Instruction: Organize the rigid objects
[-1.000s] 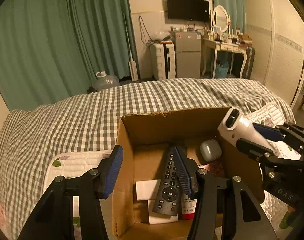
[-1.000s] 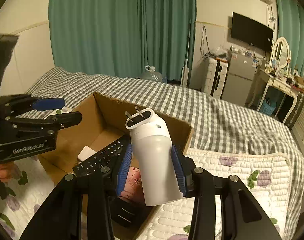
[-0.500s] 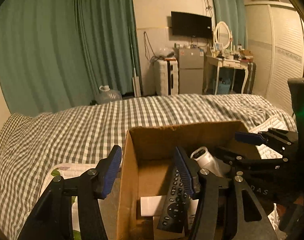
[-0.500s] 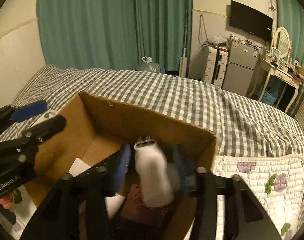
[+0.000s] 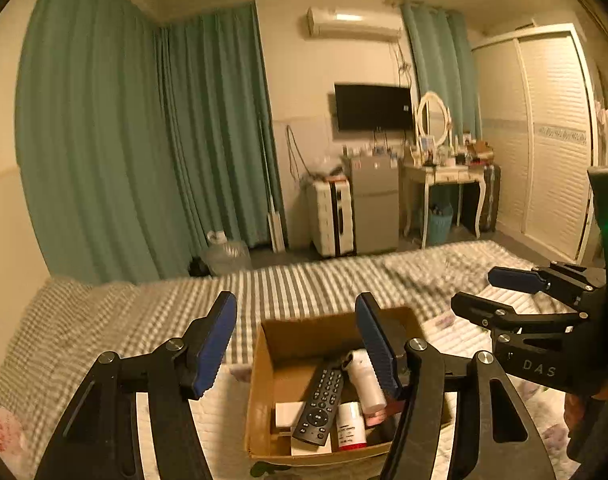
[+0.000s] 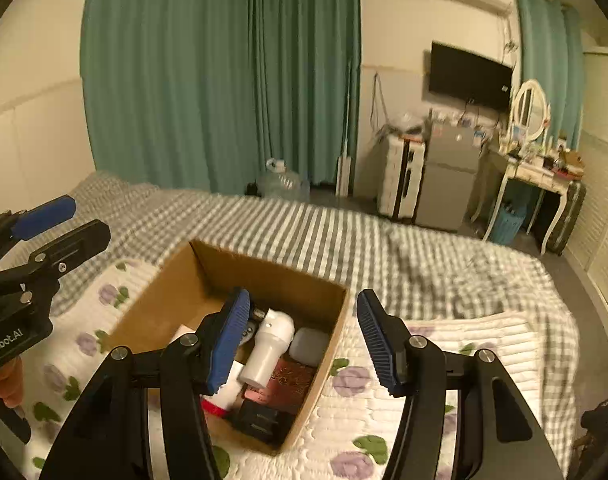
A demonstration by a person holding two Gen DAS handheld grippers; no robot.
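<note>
An open cardboard box [image 5: 263,392] [image 6: 171,296] sits on the bed. Inside it lie a black remote [image 5: 320,406], a white plug-in device [image 5: 366,384] [image 6: 269,344], a white tube with a red end [image 5: 350,426], a small white case [image 6: 310,346] and dark items. My left gripper [image 5: 295,342] hovers above and behind the box; its jaws are opening, with nothing between them. Over the box's right side my right gripper [image 6: 304,334] stands open and empty, clear of the white device. Each gripper also shows at the edge of the other view: the right gripper [image 5: 504,296], the left gripper [image 6: 59,226].
The box rests on a white quilted pad with flowers [image 6: 424,360] over a grey checked bedspread [image 6: 324,240]. Beyond the bed are green curtains [image 6: 207,80], a water jug [image 6: 281,182], a white suitcase [image 5: 330,216], a small fridge [image 5: 374,204] and a dressing table [image 5: 444,176].
My right gripper let go of the white plug-in device, which now lies in the box. Both grippers rose and drew back from the box. The left jaws spread wider.
</note>
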